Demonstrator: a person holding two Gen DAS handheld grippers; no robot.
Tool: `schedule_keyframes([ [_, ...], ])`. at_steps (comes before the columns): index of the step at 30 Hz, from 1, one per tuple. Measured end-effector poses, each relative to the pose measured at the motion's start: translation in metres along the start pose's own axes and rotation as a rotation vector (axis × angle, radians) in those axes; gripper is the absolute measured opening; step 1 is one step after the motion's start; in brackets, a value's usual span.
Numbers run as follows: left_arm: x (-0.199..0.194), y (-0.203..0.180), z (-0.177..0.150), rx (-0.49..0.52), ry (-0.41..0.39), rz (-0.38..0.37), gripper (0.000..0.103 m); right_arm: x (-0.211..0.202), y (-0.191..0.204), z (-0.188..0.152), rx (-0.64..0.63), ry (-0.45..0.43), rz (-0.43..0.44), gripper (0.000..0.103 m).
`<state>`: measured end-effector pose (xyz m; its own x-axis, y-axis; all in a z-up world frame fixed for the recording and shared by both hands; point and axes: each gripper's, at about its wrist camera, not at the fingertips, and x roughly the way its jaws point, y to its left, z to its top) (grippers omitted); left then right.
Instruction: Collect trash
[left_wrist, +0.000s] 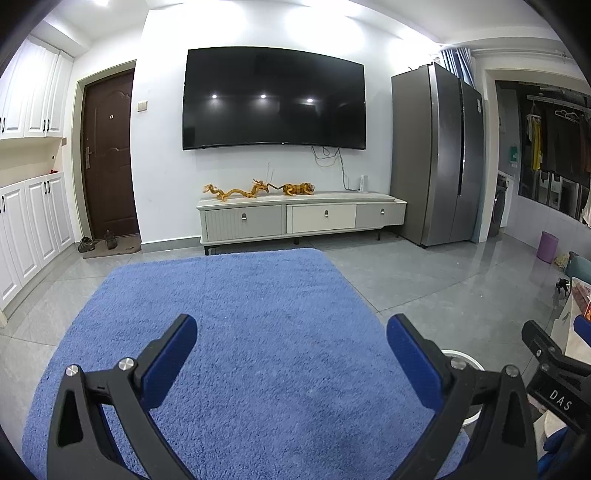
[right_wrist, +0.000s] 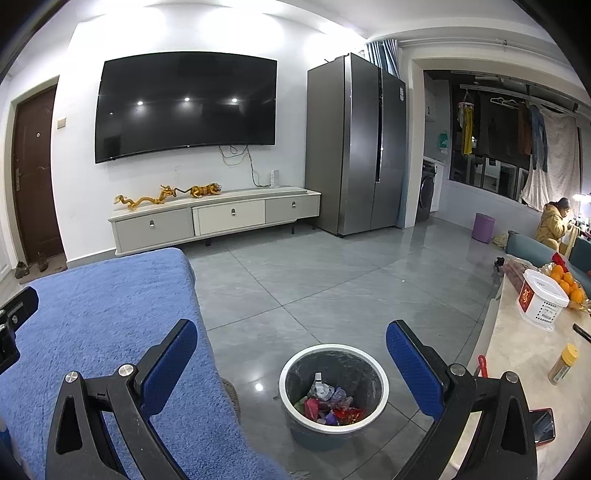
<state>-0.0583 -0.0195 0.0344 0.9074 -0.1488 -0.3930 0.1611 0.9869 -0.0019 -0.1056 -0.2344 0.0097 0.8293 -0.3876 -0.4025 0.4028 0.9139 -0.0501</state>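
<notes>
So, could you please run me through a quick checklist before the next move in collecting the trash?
1. Left gripper open with nothing between its fingers: ok.
2. Right gripper open with nothing between its fingers: ok.
3. Trash bin upright on the floor, mouth uncovered: ok.
4. Room left in the bin above the wrappers: ok.
5. Loose trash on the blue rug: none visible, ok.
6. Trash elsewhere, such as on the side table: cannot tell.
</notes>
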Motion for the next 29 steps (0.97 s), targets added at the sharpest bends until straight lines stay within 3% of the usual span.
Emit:
schedule_keyframes([
  [29, -0.006, 0.002, -0.001, 0.004, 0.017, -0.040, 0.103, -0.015, -0.020, 0.000, 0.026, -0.031, -0.050, 0.103],
])
